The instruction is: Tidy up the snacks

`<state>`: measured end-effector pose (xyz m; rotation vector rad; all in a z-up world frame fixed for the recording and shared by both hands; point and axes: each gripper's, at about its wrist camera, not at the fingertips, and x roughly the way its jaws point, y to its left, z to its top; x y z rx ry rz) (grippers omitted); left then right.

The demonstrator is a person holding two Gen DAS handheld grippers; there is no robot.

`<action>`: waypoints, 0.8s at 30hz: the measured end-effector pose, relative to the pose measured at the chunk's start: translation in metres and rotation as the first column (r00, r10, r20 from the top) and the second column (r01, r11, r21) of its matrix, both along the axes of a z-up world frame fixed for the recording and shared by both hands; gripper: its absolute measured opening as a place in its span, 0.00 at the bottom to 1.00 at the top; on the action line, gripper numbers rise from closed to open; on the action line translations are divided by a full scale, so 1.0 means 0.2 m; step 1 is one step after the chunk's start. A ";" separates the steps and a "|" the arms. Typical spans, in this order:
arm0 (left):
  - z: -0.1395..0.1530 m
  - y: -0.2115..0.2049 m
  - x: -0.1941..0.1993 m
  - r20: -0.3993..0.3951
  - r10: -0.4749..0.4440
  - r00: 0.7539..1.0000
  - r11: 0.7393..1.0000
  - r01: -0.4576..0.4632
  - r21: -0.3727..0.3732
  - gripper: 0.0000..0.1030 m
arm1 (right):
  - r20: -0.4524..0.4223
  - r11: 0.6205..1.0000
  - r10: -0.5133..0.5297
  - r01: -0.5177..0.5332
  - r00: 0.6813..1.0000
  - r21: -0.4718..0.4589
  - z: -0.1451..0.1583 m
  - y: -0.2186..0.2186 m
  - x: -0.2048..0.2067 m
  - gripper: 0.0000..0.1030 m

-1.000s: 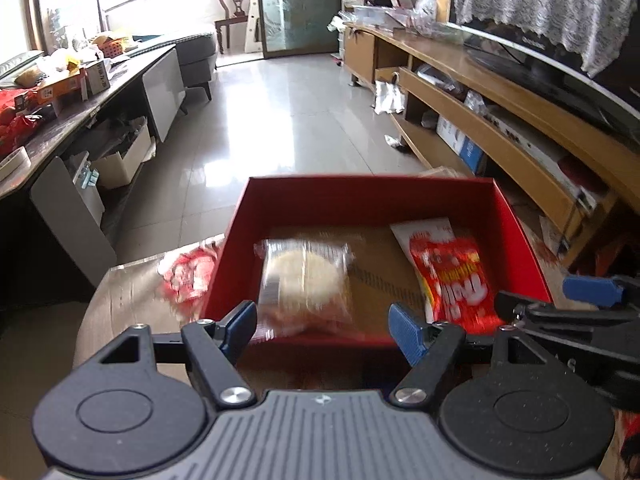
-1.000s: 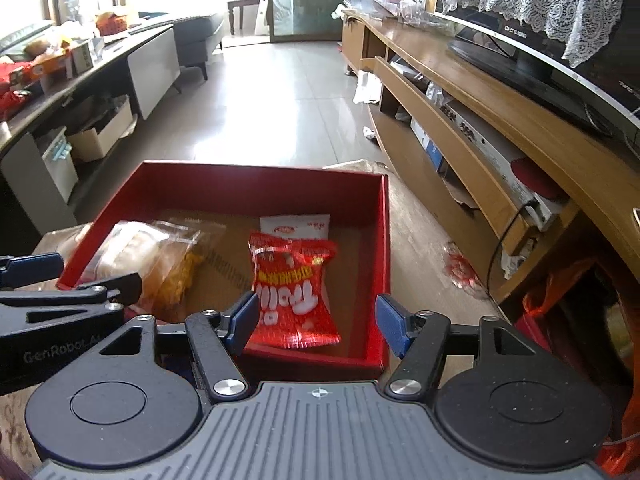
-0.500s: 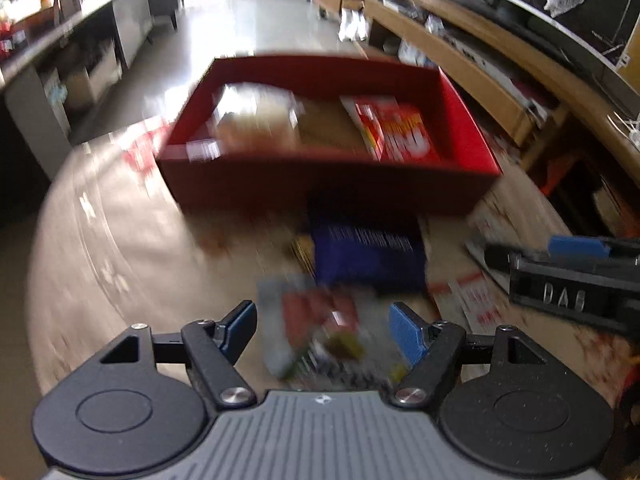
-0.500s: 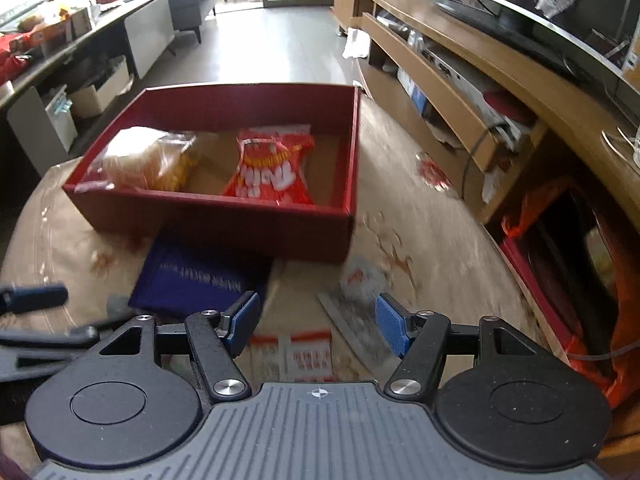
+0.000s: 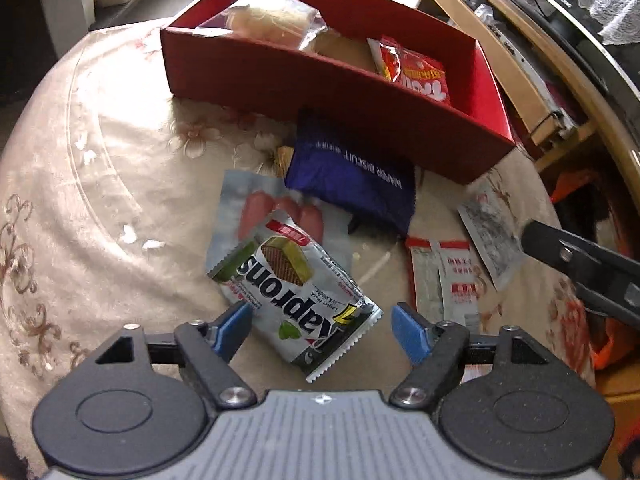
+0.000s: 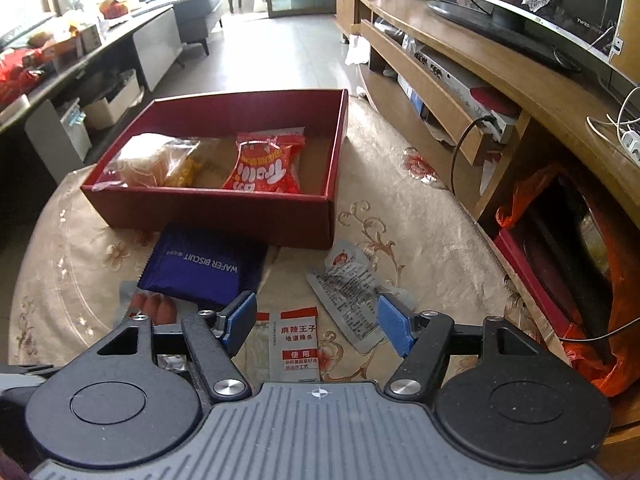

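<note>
Hovering over a round table point(image 5: 100, 168) dressed in a beige floral cloth, the left gripper point(image 5: 322, 326) points steeply down with its blue pads spread and widening; a silver Kaprons wafer packet point(image 5: 296, 292) lies on the cloth below and between them, but the pads do not press on it. That packet overlaps a pale sausage pouch point(image 5: 256, 208). Just beyond sits a dark blue wafer biscuit pack point(image 5: 356, 180), its far edge close against the near wall of the red box point(image 5: 320, 88).

To the right, the right gripper point(image 6: 318, 326) is likewise apart and opening, with nothing pinched; a pair of red-and-white spicy strip sachets point(image 6: 298, 344) lie flat on the cloth beneath the gap, and a crumpled grey sachet point(image 6: 348, 292) printed with small text rests just beside its right pad. From this view the blue biscuit pack point(image 6: 200, 272) lies ahead of the left pad, partly covering the sausage pouch point(image 6: 152, 304).

Further back, the red box point(image 6: 224, 216) holds a clear-wrapped pale cake point(image 6: 148, 164) at its left and a red Trolli candy bag point(image 6: 268, 168) toward the middle, over a brown cardboard floor. Behind the table, a tiled floor point(image 6: 272, 52) stretches away, with a long wooden TV cabinet point(image 6: 500, 80) along the right and a grey sideboard point(image 6: 152, 52) on the left.
</note>
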<state>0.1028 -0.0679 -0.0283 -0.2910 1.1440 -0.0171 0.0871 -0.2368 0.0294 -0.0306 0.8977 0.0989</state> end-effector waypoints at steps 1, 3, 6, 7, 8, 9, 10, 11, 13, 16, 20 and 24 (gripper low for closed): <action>0.00 -0.01 0.01 0.006 0.005 1.000 1.000 -0.006 0.012 0.73 | 0.002 1.000 -0.001 0.001 1.000 0.005 0.01 -0.01 0.00 0.72; 0.01 -0.02 0.05 0.022 0.022 1.000 0.999 -0.023 0.047 0.73 | 0.005 1.000 -0.004 0.003 1.000 0.012 0.02 -0.02 0.00 0.72; 0.01 -0.01 0.12 0.037 0.039 0.999 0.996 -0.042 0.076 0.73 | 0.009 1.000 -0.005 0.005 1.000 0.017 0.03 -0.03 0.00 0.72; 0.01 0.00 0.14 0.029 0.036 0.999 0.997 -0.038 0.072 0.73 | 0.009 1.000 -0.005 0.005 1.000 0.019 0.03 -0.04 0.00 0.72; 0.00 0.01 0.15 0.025 0.038 0.999 0.996 -0.040 0.075 0.73 | 0.009 1.000 -0.005 0.005 1.000 0.020 0.03 -0.04 0.00 0.72; 0.00 0.01 0.15 0.025 0.043 0.999 0.996 -0.044 0.079 0.73 | 0.008 1.000 -0.004 0.004 1.000 0.018 0.02 -0.04 0.00 0.72; -0.01 0.01 0.15 0.030 0.041 0.999 0.996 -0.043 0.082 0.73 | 0.007 1.000 -0.004 0.004 1.000 0.015 0.03 -0.04 0.01 0.72; -0.02 0.00 0.14 0.033 0.029 0.999 0.995 -0.032 0.089 0.73 | 0.006 1.000 -0.005 0.005 1.000 0.012 0.02 -0.04 0.01 0.72; -0.04 -0.03 0.13 0.033 -0.018 0.999 0.991 0.013 0.131 0.73 | 0.003 1.000 -0.006 0.006 1.000 0.011 0.02 -0.03 0.01 0.72; -0.04 -0.08 0.08 0.027 -0.173 0.985 0.965 0.163 0.205 0.72 | 0.002 1.000 0.004 -0.004 1.000 0.007 0.02 -0.02 0.01 0.72; -0.01 -0.01 0.00 0.004 -0.257 0.966 0.960 0.255 0.118 0.71 | -0.005 1.000 0.022 -0.022 1.000 0.004 0.02 0.00 0.00 0.73; 0.02 0.03 -0.05 0.002 -0.287 0.958 0.958 0.287 -0.018 0.72 | -0.013 0.999 0.041 -0.041 0.999 0.012 0.02 0.01 0.00 0.75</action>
